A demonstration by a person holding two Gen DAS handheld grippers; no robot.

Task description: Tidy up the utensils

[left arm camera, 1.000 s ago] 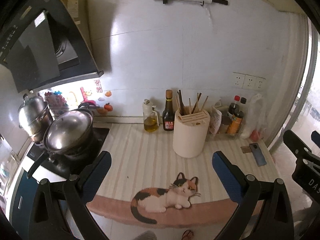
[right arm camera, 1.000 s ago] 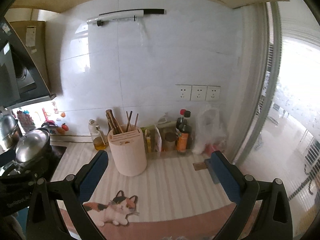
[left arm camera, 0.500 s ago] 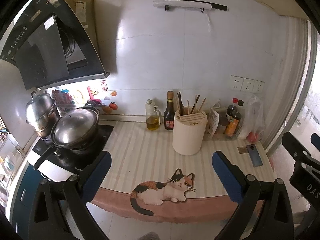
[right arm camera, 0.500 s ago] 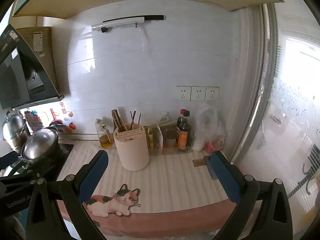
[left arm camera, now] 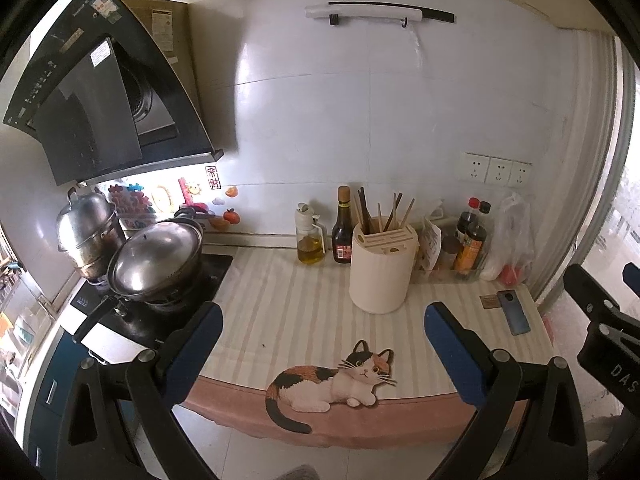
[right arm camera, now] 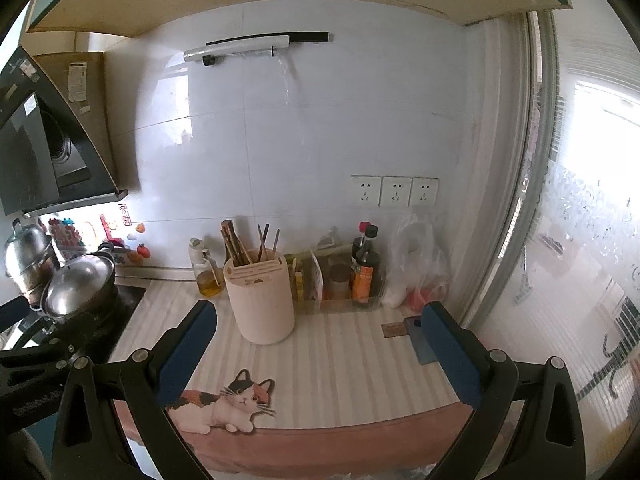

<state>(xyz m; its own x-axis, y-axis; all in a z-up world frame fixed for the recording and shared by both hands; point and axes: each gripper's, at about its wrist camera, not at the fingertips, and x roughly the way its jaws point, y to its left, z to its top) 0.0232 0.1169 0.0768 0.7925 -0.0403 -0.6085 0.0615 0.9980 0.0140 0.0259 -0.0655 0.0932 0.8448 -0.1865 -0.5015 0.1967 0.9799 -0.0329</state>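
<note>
A cream cylindrical utensil holder (left arm camera: 381, 269) stands on the striped counter mat (left arm camera: 288, 304), with several chopsticks (left arm camera: 394, 211) upright in its slotted top. It also shows in the right wrist view (right arm camera: 263, 297) with its chopsticks (right arm camera: 264, 241). My left gripper (left arm camera: 322, 350) is open and empty, held back from the counter's front edge. My right gripper (right arm camera: 318, 356) is open and empty too, also short of the counter; its body shows at the right edge of the left wrist view.
An oil bottle (left arm camera: 309, 236) and dark sauce bottle (left arm camera: 342, 232) stand left of the holder. Bottles (left arm camera: 470, 240), a plastic bag (left arm camera: 512, 236) and a phone (left arm camera: 514, 312) are at the right. A lidded wok (left arm camera: 156, 258) and steel pot (left arm camera: 88, 232) sit on the stove under the hood (left arm camera: 104, 92).
Both grippers have pulled back and risen from the counter; the holder and counter look smaller and more of the wall, hood and upper cabinet shows. Both stay open.
</note>
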